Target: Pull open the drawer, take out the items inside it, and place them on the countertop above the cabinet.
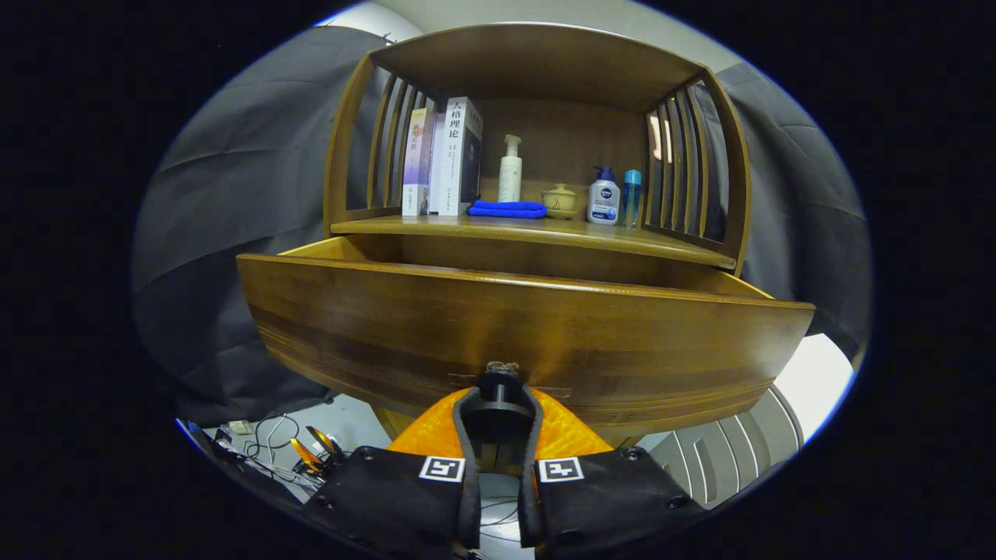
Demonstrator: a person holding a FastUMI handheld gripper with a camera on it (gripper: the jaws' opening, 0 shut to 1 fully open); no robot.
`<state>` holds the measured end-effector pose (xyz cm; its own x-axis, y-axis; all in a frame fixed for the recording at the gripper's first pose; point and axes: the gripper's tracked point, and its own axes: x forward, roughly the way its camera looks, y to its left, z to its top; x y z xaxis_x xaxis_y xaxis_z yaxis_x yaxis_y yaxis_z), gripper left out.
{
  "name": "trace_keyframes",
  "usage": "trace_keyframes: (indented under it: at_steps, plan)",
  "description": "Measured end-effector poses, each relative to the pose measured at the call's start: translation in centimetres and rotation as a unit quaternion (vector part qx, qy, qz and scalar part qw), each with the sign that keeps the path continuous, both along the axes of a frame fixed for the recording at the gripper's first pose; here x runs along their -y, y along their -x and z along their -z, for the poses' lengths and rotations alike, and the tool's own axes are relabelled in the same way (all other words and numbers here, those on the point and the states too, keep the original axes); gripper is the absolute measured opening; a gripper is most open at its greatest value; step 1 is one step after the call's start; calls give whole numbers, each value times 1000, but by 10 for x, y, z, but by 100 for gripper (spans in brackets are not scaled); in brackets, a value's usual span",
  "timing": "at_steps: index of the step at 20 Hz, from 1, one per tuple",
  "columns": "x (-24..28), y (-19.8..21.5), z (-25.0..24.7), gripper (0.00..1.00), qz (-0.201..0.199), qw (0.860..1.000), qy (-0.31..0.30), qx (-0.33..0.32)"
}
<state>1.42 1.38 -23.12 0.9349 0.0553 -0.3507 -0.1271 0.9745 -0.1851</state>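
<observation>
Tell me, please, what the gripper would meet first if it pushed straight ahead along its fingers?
The gripper is shut on the drawer knob; straight ahead it would press the knob into the drawer front.

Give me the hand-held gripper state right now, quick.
Hand-held gripper: shut on the small dark round knob of the brown wooden drawer, which stands pulled out from the cabinet.

Drawer [521,334]: I see polished wood, glossy, with grain.
Knob [500,372] on the drawer front: I read it as dull metal.
Towel [507,208] above the drawer: soft cloth.
Bottles [604,198] above the drawer: smooth plastic.
</observation>
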Motion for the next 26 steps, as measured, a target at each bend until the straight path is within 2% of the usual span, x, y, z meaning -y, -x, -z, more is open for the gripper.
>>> trace_keyframes:
  at_steps: [6, 10, 14, 17, 20, 22, 26]
  plan:
    - [2, 13, 5, 21, -9, 1000, 2, -10]
    - [-3, 25, -5, 43, -22, 998, -34, -40]
    - [2, 29, -59, 100, -42, 999, -29, -16]
    - [2, 18, -97, 98, -47, 998, -28, -10]
    - [3, -18, -129, 98, -41, 999, -31, -11]
    - [4, -46, -127, 98, -31, 998, -33, -45]
    - [0, -94, -111, 98, -8, 988, -91, -128]
